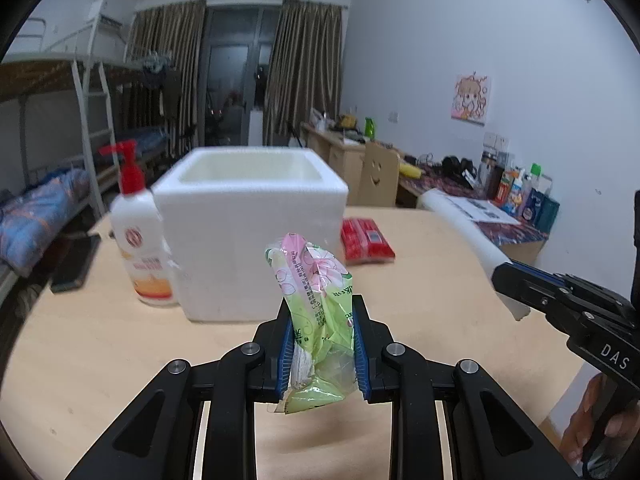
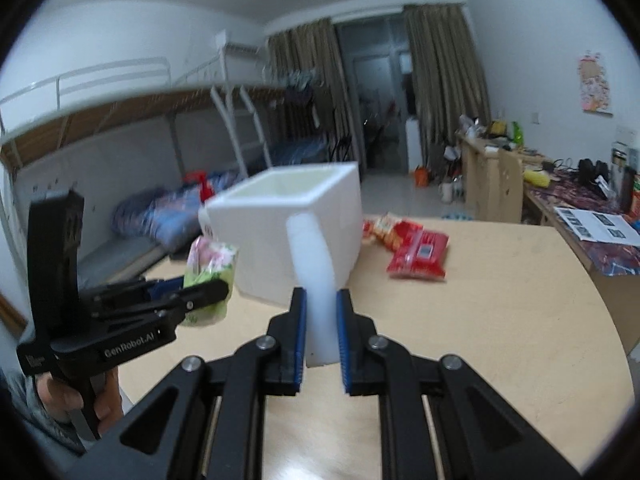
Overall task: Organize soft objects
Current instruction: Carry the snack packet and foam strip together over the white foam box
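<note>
On the desk (image 1: pixel 100 360): white foam box (image 1: pixel 256 236) open at the top, standing upright; pump bottle (image 1: pixel 138 240) touching its left side; red packets (image 1: pixel 366 238) lying flat just behind its right corner

Left hand-held gripper (image 1: pixel 320 344): closed on a green and pink soft pack (image 1: pixel 316 308); pack pinched at its lower half, upper half leaning toward the box; held clear of the desk, in front of the box's near wall

Right hand-held gripper (image 2: pixel 321 336): narrowed around a white foam piece (image 2: pixel 314 276); the left pad looks to touch it; a thin gap may remain at the right pad; piece points forward toward the box

Step in hand: likely carrying both soft items to the box

How to do it well: raise the pack above the rim before moving forward, since it now sits lower than the opening; centre it over the cavity; open only once it hangs inside; bring one hand in at a time so the two tools do not collide

Risks: slippery wrapper may slide; light box may shift if nudged
</note>
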Tool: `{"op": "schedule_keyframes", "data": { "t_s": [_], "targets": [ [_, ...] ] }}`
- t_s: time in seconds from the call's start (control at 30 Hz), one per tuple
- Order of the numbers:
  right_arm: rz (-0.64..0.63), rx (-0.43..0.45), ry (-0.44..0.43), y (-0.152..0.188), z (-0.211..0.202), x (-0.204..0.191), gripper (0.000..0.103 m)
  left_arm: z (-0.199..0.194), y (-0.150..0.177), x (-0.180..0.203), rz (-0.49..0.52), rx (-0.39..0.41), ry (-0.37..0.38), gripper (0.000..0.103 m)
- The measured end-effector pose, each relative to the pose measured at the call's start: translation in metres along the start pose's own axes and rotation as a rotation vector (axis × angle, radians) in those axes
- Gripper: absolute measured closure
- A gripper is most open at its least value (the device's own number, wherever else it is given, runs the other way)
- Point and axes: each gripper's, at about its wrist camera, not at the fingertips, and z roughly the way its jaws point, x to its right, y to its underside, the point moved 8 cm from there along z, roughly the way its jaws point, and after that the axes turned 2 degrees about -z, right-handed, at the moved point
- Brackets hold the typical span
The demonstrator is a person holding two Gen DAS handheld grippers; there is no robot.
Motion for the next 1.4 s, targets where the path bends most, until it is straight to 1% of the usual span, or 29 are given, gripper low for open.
{"op": "schedule_keyframes", "data": {
  "t_s": [0.1, 0.13, 0.27, 0.6, 0.97, 1.13, 1.4],
  "targets": [
    [-0.005, 0.055, 0.050, -0.007, -0.007, -0.003, 0.086, -0.011, -0.010, -0.005, 0.002, 0.040, -0.013, 0.076],
    [0.002, 0.068, 0.054, -0.009, -0.009, -0.004, 0.086, -0.014, -0.013, -0.006, 0.000, 0.050, -0.014, 0.076],
    [-0.004, 0.095, 0.091, -0.010, -0.009, -0.007, 0.086, -0.025, -0.017, -0.014, -0.009, 0.081, -0.013, 0.076],
    [-0.017, 0.088, 0.044, -0.014, 0.002, -0.021, 0.086, -0.045, -0.026, -0.026, 0.000, 0.133, -0.026, 0.076],
    [-0.045, 0.078, -0.030, -0.022, 0.021, -0.053, 0.086, -0.075, -0.030, -0.066, -0.022, 0.176, -0.100, 0.076],
    [-0.061, 0.066, -0.043, -0.022, 0.030, -0.068, 0.086, -0.079, -0.030, -0.075, -0.024, 0.177, -0.098, 0.076],
    [-0.042, 0.058, -0.026, -0.027, 0.037, -0.066, 0.085, -0.069, -0.035, -0.070, -0.005, 0.154, -0.070, 0.076]
  ]
}}
